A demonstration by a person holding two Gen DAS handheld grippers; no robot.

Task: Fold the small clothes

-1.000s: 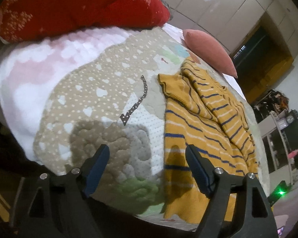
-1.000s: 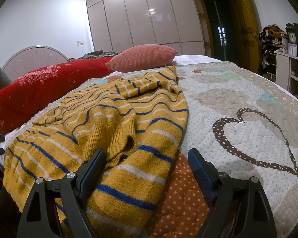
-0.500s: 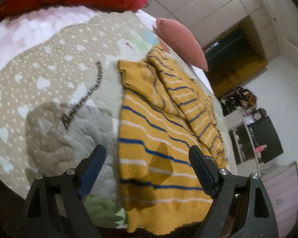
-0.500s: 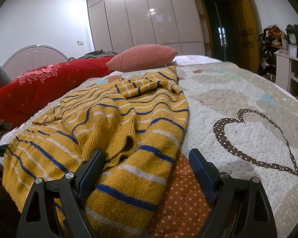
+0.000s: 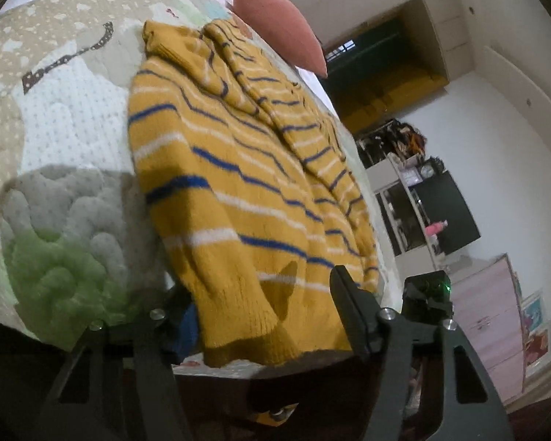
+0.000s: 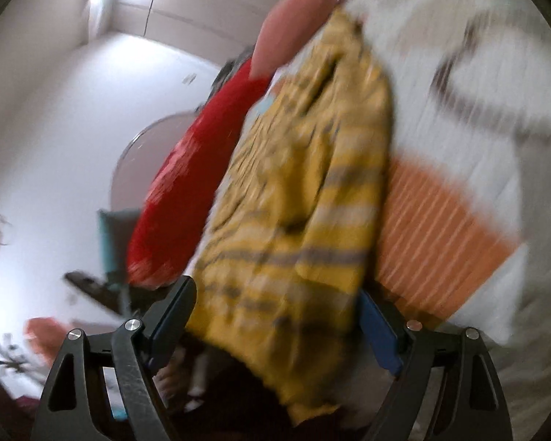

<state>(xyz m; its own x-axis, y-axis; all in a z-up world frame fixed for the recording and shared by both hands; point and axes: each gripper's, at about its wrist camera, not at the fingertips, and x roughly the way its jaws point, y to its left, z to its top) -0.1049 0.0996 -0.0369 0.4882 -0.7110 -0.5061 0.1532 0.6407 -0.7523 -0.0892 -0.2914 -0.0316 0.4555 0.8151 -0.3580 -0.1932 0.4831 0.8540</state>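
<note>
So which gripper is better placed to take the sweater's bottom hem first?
Left, I'd judge. The left gripper already straddles the hem of the yellow striped sweater, its jaws just closing. The right gripper also brackets fabric, but its view is badly blurred.

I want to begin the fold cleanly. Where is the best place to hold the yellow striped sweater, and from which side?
Probably the ribbed bottom hem of the yellow striped sweater, from the foot of the bed. That hem hangs over the bed's edge, so the tongs can pinch it without digging into the quilt.

Bedroom: quilted bed (image 5: pixel 73 117), pillows (image 5: pixel 279 25)
</note>
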